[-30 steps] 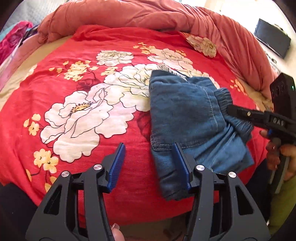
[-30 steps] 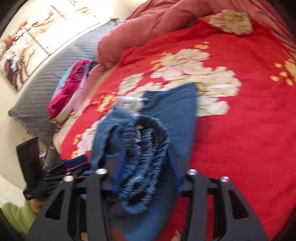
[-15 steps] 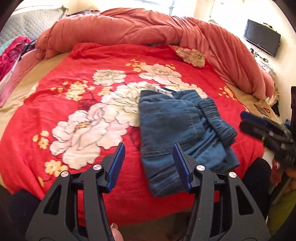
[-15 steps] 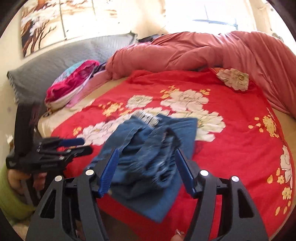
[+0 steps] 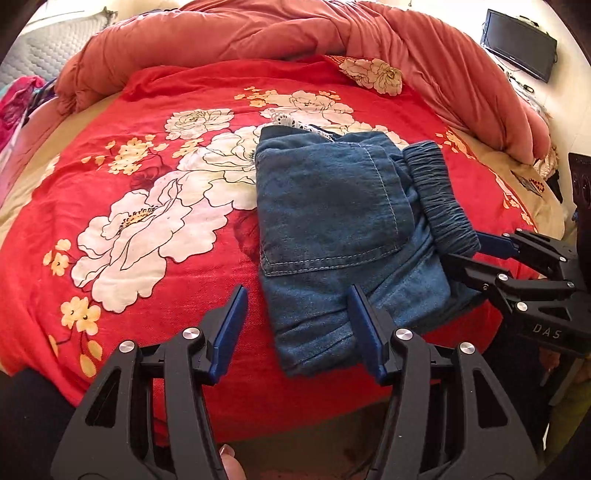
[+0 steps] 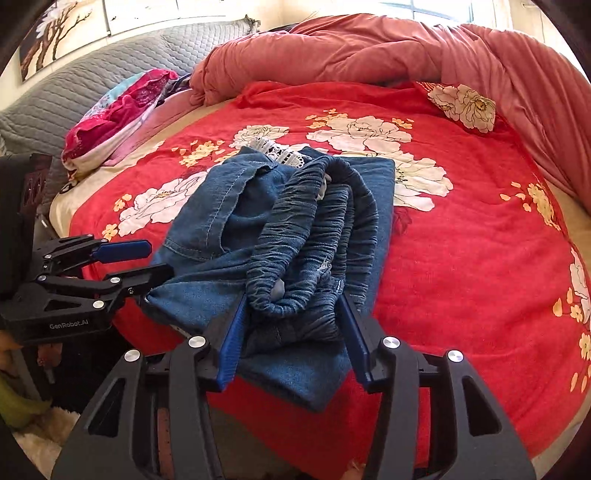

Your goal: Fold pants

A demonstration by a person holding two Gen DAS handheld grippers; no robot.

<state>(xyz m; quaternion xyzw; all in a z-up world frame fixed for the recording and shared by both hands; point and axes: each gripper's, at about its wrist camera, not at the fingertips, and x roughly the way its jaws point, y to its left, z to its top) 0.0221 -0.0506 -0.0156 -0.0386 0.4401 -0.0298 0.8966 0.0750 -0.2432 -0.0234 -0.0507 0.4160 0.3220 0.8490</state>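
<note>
The blue denim pants (image 5: 332, 221) lie folded in a compact bundle on the red floral bedspread (image 5: 147, 221), near the bed's front edge, elastic waistband (image 5: 439, 195) on the right. My left gripper (image 5: 297, 306) is open at the bundle's near left corner, its right finger over the denim. My right gripper (image 6: 291, 317) is open with the bunched waistband (image 6: 314, 240) between its fingers. The right gripper also shows in the left wrist view (image 5: 476, 254), at the waistband's end. The left gripper shows in the right wrist view (image 6: 147, 262), at the pants' left corner (image 6: 192, 291).
A rolled salmon-pink duvet (image 5: 295, 33) runs along the far side and right of the bed. A grey quilted headboard (image 6: 110, 74) and pink clothes (image 6: 122, 107) are at the far left. A black monitor (image 5: 521, 40) stands at the back right.
Both grippers have come back in close to the folded pants after pulling away half a second ago. The right gripper, shut on the waistband one second ago, now stands open around it.
</note>
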